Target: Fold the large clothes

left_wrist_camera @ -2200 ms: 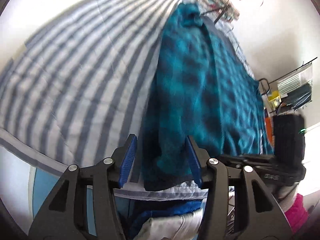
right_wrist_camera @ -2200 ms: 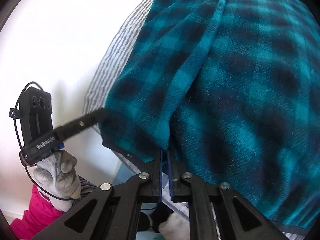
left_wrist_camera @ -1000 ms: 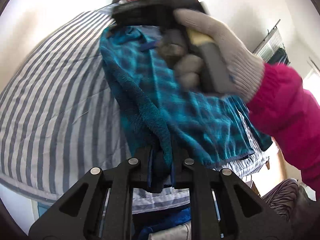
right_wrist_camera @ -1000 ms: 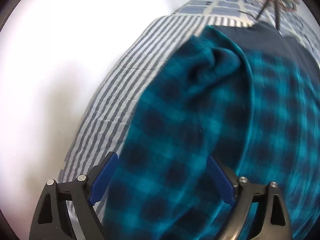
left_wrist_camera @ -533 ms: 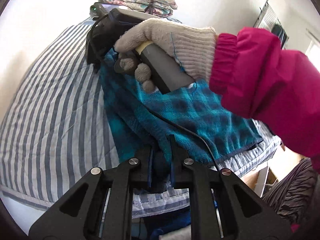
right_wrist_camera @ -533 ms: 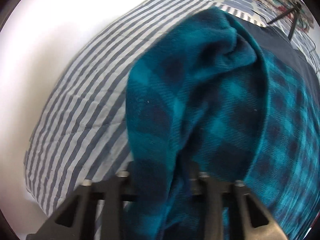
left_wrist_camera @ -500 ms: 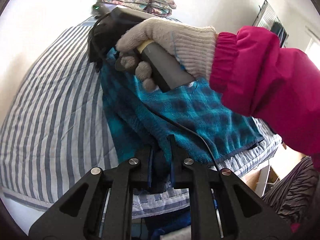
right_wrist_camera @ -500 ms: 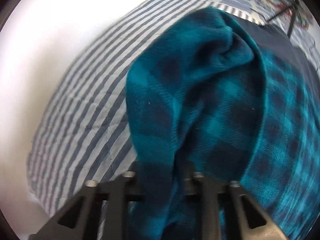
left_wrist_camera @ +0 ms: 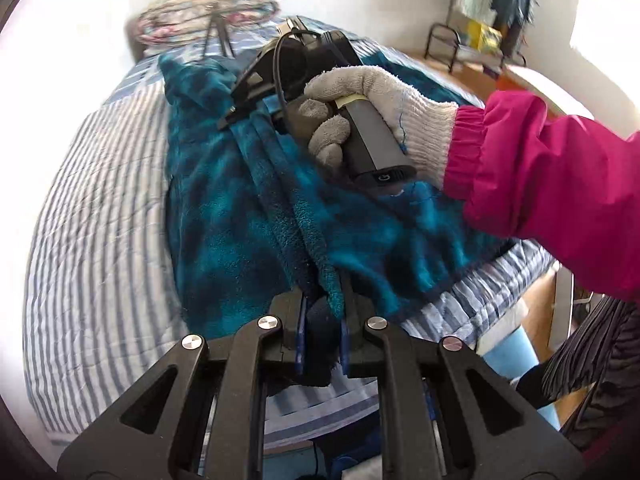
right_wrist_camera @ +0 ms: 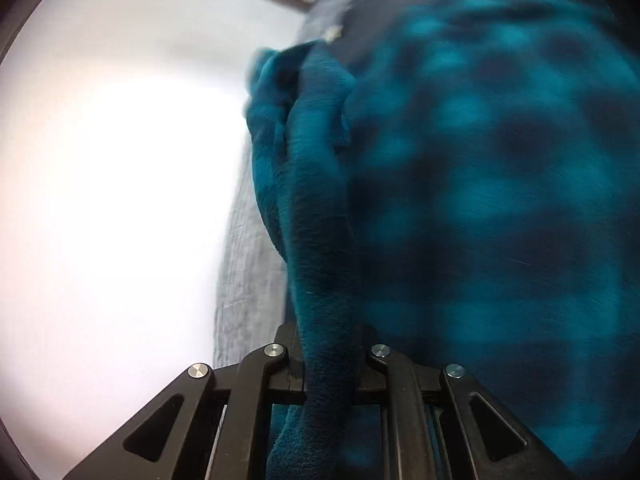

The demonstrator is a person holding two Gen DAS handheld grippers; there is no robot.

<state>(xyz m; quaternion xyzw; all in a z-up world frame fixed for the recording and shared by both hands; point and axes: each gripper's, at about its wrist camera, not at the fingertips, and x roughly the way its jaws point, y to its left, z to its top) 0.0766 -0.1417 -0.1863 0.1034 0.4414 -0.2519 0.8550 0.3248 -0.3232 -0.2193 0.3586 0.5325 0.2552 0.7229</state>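
Note:
A teal and dark blue plaid fleece garment [left_wrist_camera: 224,200] lies lengthwise on a striped bed. My left gripper [left_wrist_camera: 322,320] is shut on a bunched fold of its near edge. The right gripper body [left_wrist_camera: 280,76], held in a gloved hand, grips the garment farther up the same fold. In the right wrist view my right gripper [right_wrist_camera: 326,356] is shut on a thick roll of the fleece [right_wrist_camera: 480,200], which fills most of that view. The fold stretches taut between the two grippers.
The blue and white striped bedcover [left_wrist_camera: 92,220] spreads to the left. A floral pillow [left_wrist_camera: 208,16] and a tripod stand at the bed's far end. A wire rack [left_wrist_camera: 480,28] stands by the far wall. The person's pink sleeve [left_wrist_camera: 560,184] crosses the right side.
The right gripper, open a second ago, has shut on the garment's far fold and lifted it. The left gripper stays shut on the near edge; both views have swung.

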